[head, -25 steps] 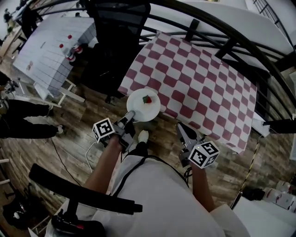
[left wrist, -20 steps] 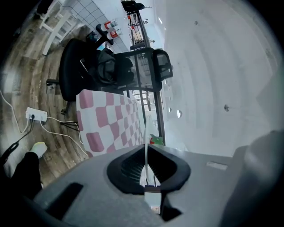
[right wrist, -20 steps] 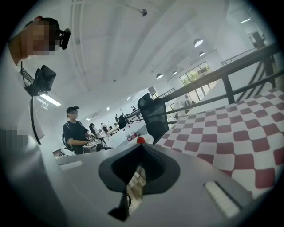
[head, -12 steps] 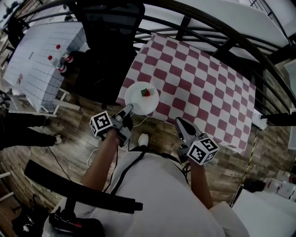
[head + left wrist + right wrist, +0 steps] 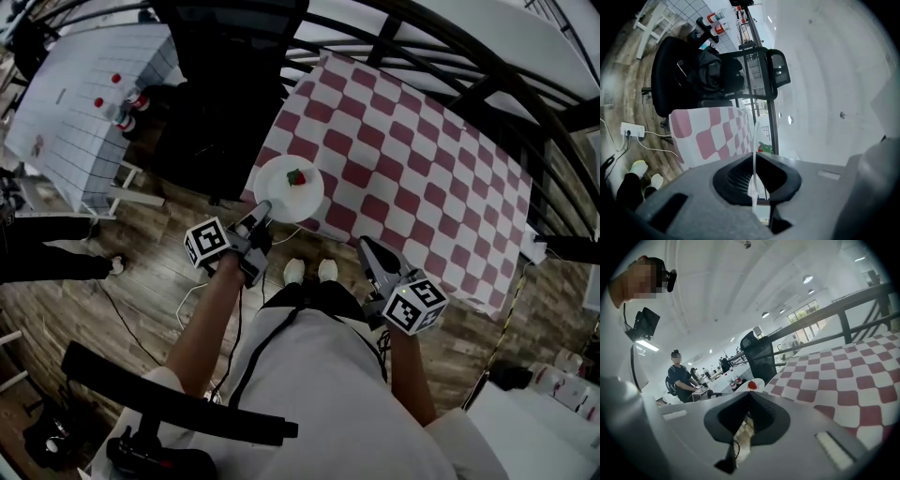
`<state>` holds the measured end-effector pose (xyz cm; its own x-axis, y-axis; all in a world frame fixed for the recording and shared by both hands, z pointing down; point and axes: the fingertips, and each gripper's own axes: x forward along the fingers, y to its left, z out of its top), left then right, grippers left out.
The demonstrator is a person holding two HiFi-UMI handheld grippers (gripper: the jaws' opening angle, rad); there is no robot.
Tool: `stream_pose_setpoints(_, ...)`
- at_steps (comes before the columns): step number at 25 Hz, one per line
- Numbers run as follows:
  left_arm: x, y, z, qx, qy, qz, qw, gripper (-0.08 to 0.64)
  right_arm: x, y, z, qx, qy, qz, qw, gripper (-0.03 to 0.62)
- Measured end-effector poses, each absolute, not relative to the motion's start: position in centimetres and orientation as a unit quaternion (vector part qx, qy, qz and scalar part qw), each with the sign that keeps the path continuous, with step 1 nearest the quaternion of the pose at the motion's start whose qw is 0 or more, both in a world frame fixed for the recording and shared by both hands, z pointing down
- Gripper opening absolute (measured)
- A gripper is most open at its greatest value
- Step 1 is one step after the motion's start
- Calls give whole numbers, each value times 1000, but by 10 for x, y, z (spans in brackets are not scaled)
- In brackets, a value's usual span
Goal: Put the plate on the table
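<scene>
Leaving the closed, empty right gripper (image 5: 368,249) idle at lower right, hold level the left gripper (image 5: 262,210), clamped on the near rim of the plate (image 5: 281,193) at mid-frame over the checked table (image 5: 412,159) edge, and ease it farther in before lowering.

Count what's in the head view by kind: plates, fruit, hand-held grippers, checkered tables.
white plate: 1
strawberry: 1
left hand-held gripper, right hand-held gripper: 2
checkered table: 1
Total: 5
</scene>
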<state>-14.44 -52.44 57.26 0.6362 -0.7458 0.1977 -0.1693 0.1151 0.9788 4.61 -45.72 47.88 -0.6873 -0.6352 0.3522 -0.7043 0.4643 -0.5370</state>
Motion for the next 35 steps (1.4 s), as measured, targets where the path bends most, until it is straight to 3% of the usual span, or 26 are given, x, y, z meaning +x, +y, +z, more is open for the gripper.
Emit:
stream_pose_setpoints(10,-157,-550,600,618,-374,-274,635,23,29,-485,510,328,-873,348,96,8)
stream_pose_setpoints(35,-146,-557,686,603,-397,-274,635,20,12,-506,564,274,-878,369,135,8)
